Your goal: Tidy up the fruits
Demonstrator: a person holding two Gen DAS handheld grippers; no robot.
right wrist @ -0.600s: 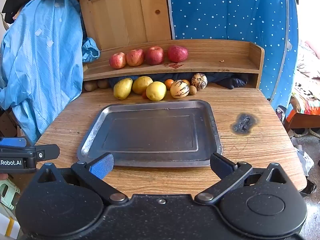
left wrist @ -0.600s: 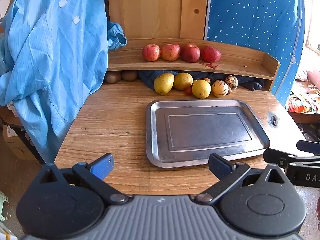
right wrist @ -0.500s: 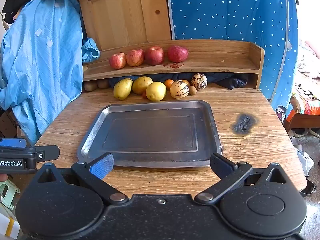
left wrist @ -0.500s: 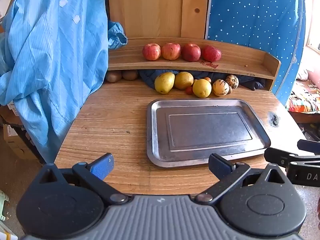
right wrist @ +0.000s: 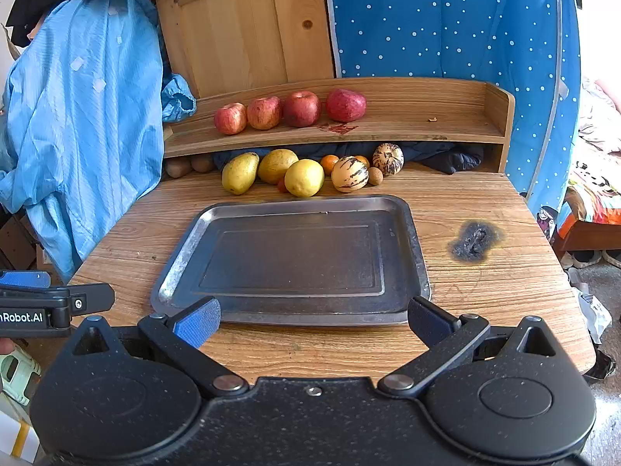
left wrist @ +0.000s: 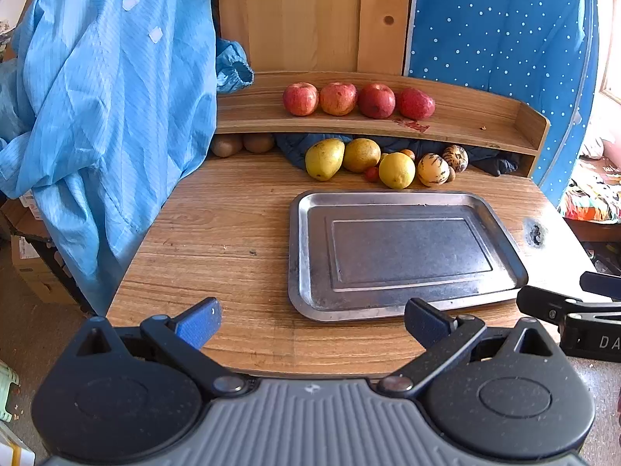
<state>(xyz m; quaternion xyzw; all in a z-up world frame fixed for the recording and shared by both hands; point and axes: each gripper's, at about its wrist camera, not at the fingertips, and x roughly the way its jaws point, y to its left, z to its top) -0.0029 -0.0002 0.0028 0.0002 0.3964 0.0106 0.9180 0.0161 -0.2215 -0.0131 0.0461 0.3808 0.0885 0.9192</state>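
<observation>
Bright daylight, sharp focus
Light washes in from the right, overexposed at that edge; the tray (right wrist: 182, 256) rim glints; fisheye bends the edges.

A lived-in home room, not a lab. A worn wooden table (right wrist: 485, 279) with a burnt black scorch mark (right wrist: 475, 241) stands against a pine cupboard door (right wrist: 240, 27) and a blue white-dotted fabric wardrobe (right wrist: 446, 19). A light blue coat (left wrist: 108, 97) hangs at the left; a bed with patterned bedding (right wrist: 594, 194) sits at the right.
</observation>
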